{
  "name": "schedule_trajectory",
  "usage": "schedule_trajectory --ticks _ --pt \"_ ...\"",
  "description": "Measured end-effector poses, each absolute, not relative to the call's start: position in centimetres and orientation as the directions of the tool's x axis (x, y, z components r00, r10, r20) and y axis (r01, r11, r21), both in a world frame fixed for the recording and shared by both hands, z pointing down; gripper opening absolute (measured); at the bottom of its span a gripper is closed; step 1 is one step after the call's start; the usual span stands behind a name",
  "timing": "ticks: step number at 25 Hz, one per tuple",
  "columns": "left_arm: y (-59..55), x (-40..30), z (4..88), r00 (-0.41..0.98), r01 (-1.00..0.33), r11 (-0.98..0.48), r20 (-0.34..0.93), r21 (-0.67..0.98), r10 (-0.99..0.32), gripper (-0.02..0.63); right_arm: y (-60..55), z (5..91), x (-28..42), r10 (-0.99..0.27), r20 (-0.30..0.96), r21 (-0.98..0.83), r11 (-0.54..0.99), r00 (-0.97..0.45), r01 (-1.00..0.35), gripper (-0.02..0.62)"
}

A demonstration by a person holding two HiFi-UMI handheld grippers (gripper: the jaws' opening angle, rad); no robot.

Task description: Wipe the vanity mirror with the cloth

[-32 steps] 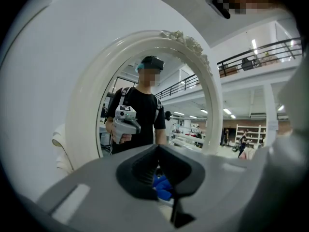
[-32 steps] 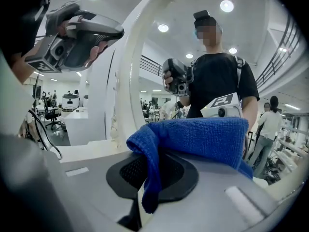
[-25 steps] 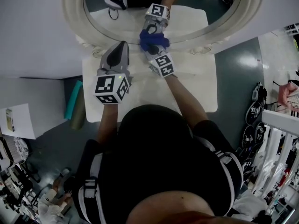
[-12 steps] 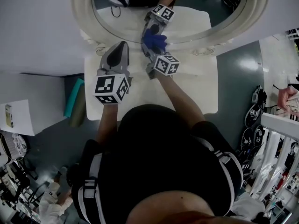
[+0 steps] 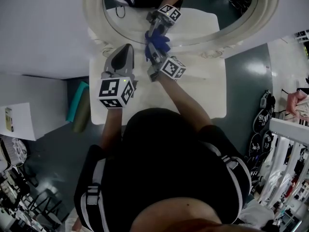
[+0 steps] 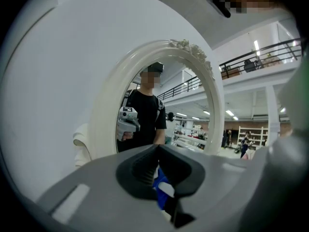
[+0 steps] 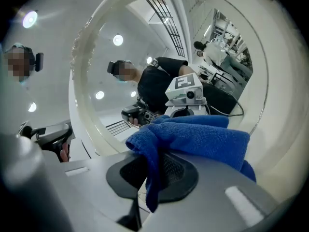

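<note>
An oval vanity mirror (image 5: 207, 13) in a white carved frame (image 5: 95, 23) stands at the back of a white table (image 5: 207, 91). My right gripper (image 5: 153, 52) is shut on a blue cloth (image 5: 155, 40), which it presses against the lower part of the glass. In the right gripper view the cloth (image 7: 203, 139) bunches over the jaws of the right gripper (image 7: 153, 161) in front of the mirror (image 7: 145, 47). My left gripper (image 5: 127, 46) hovers just left of it, shut and holding nothing. The left gripper (image 6: 157, 151) faces the frame (image 6: 108, 110).
A grey wall is behind and left of the mirror. On the dark floor a teal roll (image 5: 76, 103) lies left of the table. Shoes (image 5: 263, 117) and a white rack (image 5: 289, 144) are on the right. The person's body fills the near side.
The right gripper with the cloth has slid a little left along the mirror's lower part, and its cube has turned. The left gripper has stayed in place.
</note>
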State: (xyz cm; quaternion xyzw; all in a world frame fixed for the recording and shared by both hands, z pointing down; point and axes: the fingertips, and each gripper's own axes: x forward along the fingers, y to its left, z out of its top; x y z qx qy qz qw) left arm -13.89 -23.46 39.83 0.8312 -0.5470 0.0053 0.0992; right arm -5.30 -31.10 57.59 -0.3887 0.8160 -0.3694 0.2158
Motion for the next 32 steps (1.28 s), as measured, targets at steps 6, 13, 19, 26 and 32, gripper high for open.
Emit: schedule_trajectory --ticks 6,13,19,26,32 --pt "-23.0 -13.6 39.9 0.398 -0.911 -0.379 0.108 0.162 -0.911 0.008 -31.0 55.7 -5.3 -0.785 -0.107 -0.751 0.466 -0.611 -0.467 0.028" --pt "-22.2 -14.2 40.0 0.386 -0.915 -0.368 0.099 0.163 -0.917 0.008 -30.8 53.6 -5.5 -0.766 -0.155 -0.715 0.523 -0.623 -0.465 0.028" --pt "-22.0 -15.1 39.0 0.391 -0.913 -0.373 0.093 0.165 -0.916 0.008 -30.9 50.1 -6.3 -0.758 -0.212 -0.689 0.564 -0.617 -0.456 0.028" --pt "-21.9 -15.2 38.7 0.39 -0.912 -0.373 0.083 0.171 -0.917 0.008 -30.8 46.6 -6.3 -0.749 -0.232 -0.646 0.596 -0.621 -0.477 0.028" --pt "-22.1 -14.9 38.3 0.395 -0.91 -0.379 0.074 0.166 -0.916 0.008 -30.7 43.8 -6.0 -0.739 -0.22 -0.627 0.607 -0.637 -0.488 0.028"
